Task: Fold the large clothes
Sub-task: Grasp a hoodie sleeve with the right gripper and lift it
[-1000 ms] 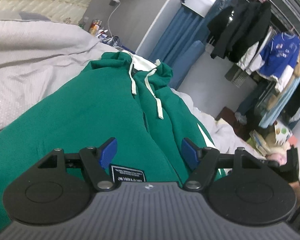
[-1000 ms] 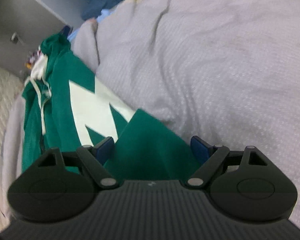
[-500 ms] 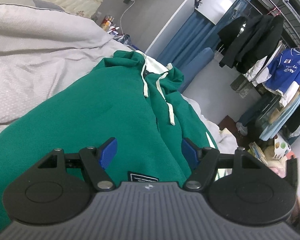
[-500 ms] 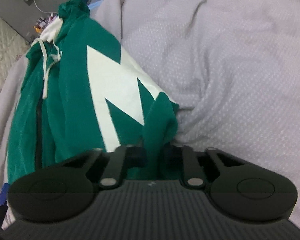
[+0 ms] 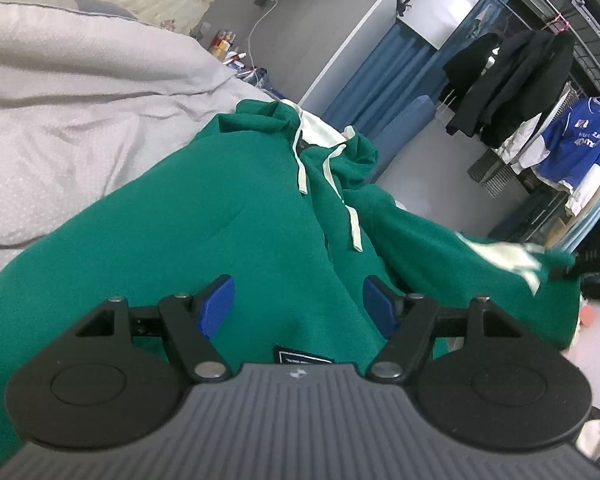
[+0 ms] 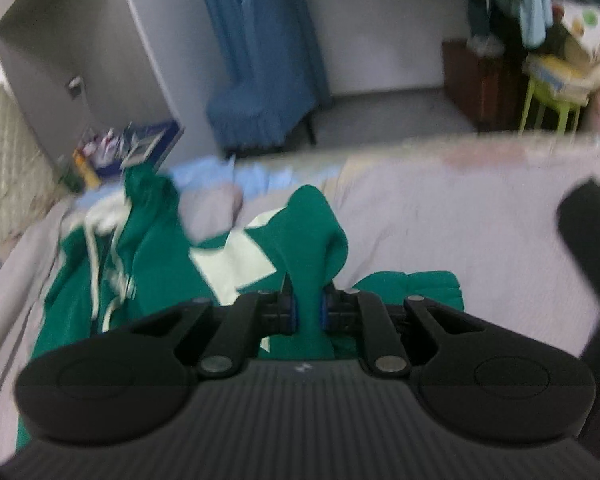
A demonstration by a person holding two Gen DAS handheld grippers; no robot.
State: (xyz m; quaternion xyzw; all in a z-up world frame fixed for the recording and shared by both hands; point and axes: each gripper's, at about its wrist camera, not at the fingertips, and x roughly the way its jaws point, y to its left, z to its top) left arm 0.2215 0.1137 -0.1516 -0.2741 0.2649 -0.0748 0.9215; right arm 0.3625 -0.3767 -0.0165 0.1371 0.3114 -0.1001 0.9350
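Note:
A green hoodie [image 5: 228, 236] with white drawstrings lies spread on the grey bedding [image 5: 72, 120], hood at the far end. My left gripper [image 5: 298, 306] is open just over its near hem, blue pads [image 5: 216, 306] wide apart, with a dark label [image 5: 303, 356] between them. In the right wrist view, my right gripper [image 6: 308, 310] is shut on a bunched fold of the hoodie's [image 6: 312, 240] sleeve, raised above the bed. The white-patched sleeve [image 5: 500, 256] shows lifted at the right of the left wrist view.
A rack of dark jackets [image 5: 508, 72] and a blue jersey [image 5: 572, 140] stands beyond the bed. A blue curtain [image 6: 260, 60], a white cabinet [image 6: 60, 40], a cluttered bedside box [image 6: 140, 144] and a green stool [image 6: 548, 100] surround it. A blurred dark shape [image 6: 588, 232] crosses the right edge.
My right gripper closed on the hoodie's sleeve edge and rose with it, pulling the fabric off the bedding. The left gripper stayed open over the hem, shifting only slightly.

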